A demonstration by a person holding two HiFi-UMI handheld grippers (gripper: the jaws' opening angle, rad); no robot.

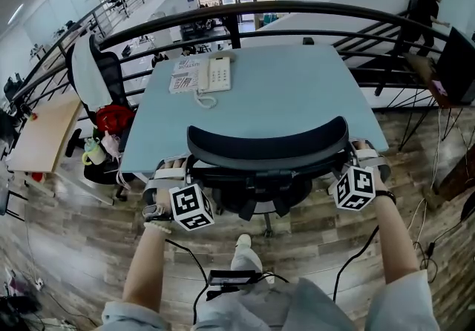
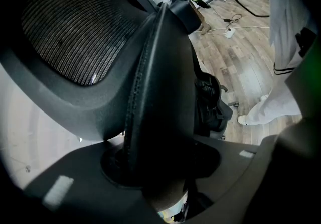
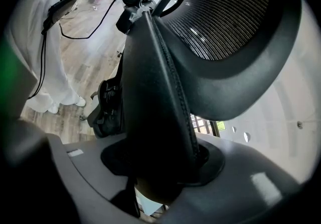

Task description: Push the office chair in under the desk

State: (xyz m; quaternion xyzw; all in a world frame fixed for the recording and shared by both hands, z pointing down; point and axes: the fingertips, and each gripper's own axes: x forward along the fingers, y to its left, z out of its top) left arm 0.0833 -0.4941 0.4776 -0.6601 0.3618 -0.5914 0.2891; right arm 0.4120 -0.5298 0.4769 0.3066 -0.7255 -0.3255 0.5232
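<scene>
Left tongs [image 1: 168, 174] pinch a black padded side piece of the office chair [image 1: 267, 145], whose curved back stands right at the near edge of the pale blue table [image 1: 297, 92]. Right tongs [image 1: 364, 156] clamp the matching padded piece on the chair's other side.

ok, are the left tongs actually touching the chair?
Touching. Left gripper view: the chair has its stitched black pad wedged in the left tongs, pressed against both jaws.
</scene>
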